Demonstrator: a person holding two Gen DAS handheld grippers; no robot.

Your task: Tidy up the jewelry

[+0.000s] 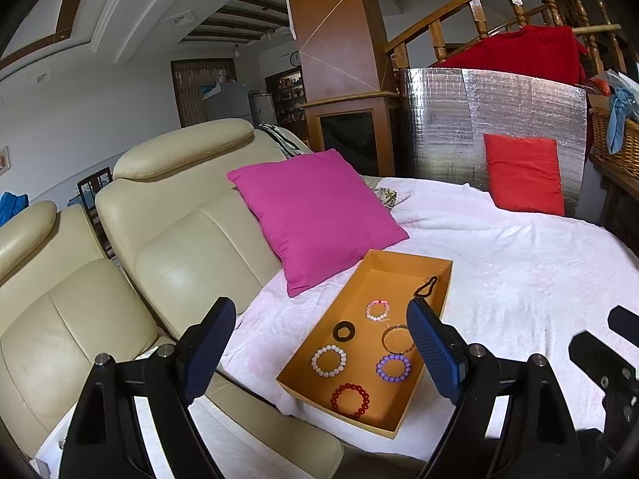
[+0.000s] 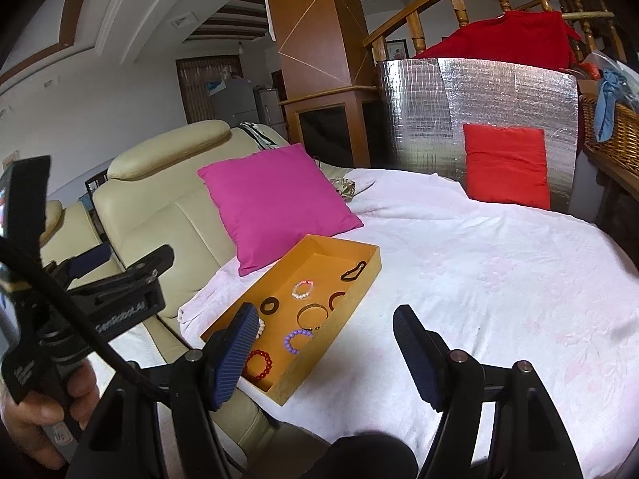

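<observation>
An orange tray [image 1: 443, 303] [image 2: 361, 287] lies on the white blanket and holds several bracelets: a red bead one [image 1: 350, 400] [image 2: 258, 364], a purple one [image 1: 393, 367] [image 2: 296, 340], a white one [image 1: 328, 360], a pink-white one [image 1: 377, 310] [image 2: 301, 289], a gold bangle [image 1: 395, 337] [image 2: 313, 315], a black ring [image 1: 344, 331] [image 2: 269, 305] and a black clip [image 1: 426, 286] [image 2: 353, 270]. My left gripper [image 1: 321, 349] is open and empty, just in front of the tray. My right gripper [image 2: 325, 355] is open and empty, by the tray's near right corner.
A magenta pillow [image 1: 315, 211] [image 2: 275, 199] leans on the cream leather sofa [image 1: 175, 263] behind the tray. A red pillow [image 1: 523, 173] [image 2: 505, 163] stands against a silver foil panel [image 2: 479, 92]. A wicker basket [image 1: 615, 135] is at the right.
</observation>
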